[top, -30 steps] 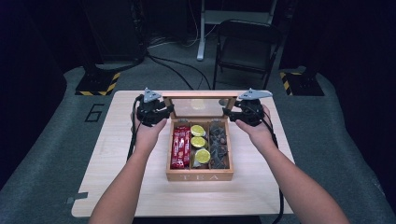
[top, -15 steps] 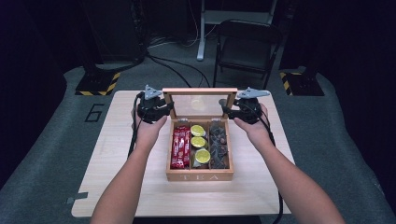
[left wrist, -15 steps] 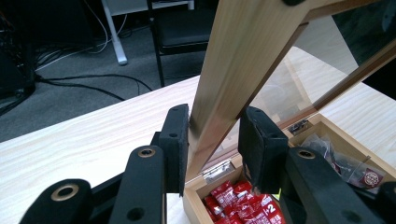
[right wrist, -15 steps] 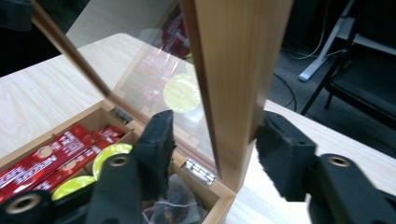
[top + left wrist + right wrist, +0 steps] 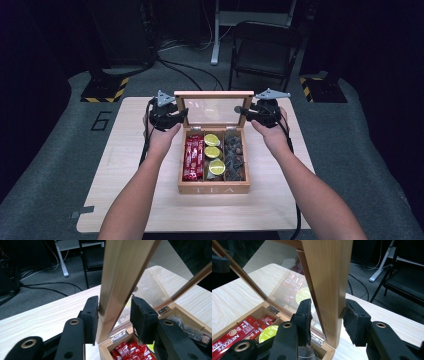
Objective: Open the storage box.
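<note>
A wooden tea box stands mid-table with its glass-paned lid raised upright at the far side. My left gripper clasps the lid's left frame edge; in the left gripper view the jaws sit on either side of that wood. My right gripper grips the lid's right frame edge, and its pads press both faces. Inside the box lie red sachets, yellow-green round packets and dark wrapped bags.
The light wooden table has bare surface left, right and in front of the box. A black folding chair and floor cables lie beyond the far edge. Both forearms reach in from the near side.
The lid has swung up from a backward-leaning slant to upright, and both grippers have risen slightly with it.
</note>
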The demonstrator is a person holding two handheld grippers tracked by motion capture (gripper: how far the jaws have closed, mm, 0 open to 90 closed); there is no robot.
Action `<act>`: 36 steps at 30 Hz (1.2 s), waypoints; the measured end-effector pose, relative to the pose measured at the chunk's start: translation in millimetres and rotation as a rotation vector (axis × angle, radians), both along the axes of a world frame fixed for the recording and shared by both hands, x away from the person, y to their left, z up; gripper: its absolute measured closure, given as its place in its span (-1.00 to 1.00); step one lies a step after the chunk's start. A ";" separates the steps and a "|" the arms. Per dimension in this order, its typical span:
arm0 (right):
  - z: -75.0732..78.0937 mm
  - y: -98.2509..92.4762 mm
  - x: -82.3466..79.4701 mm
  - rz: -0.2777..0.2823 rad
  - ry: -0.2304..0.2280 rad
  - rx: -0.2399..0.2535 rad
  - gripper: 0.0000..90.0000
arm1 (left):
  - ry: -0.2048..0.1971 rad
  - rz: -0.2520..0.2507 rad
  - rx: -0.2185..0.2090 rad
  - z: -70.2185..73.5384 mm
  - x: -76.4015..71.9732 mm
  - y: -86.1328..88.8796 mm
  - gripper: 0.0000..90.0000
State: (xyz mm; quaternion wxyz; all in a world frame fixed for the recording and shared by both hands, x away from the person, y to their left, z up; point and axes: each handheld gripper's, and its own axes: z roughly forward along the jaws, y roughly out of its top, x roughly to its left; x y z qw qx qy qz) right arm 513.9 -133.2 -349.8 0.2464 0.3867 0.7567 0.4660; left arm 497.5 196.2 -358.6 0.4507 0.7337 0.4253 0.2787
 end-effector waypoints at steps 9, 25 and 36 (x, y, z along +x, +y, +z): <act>0.3 4.6 2.2 0.000 -0.024 -0.009 0.23 | 0.030 0.027 -0.016 -10.9 7.5 -1.4 0.30; -24.0 2.5 13.2 0.004 0.027 0.009 0.08 | 0.042 0.044 0.007 -10.6 11.9 -0.8 0.43; -39.1 1.7 17.4 -0.001 0.054 0.019 0.07 | 0.039 0.053 0.008 -10.7 13.1 -1.9 0.44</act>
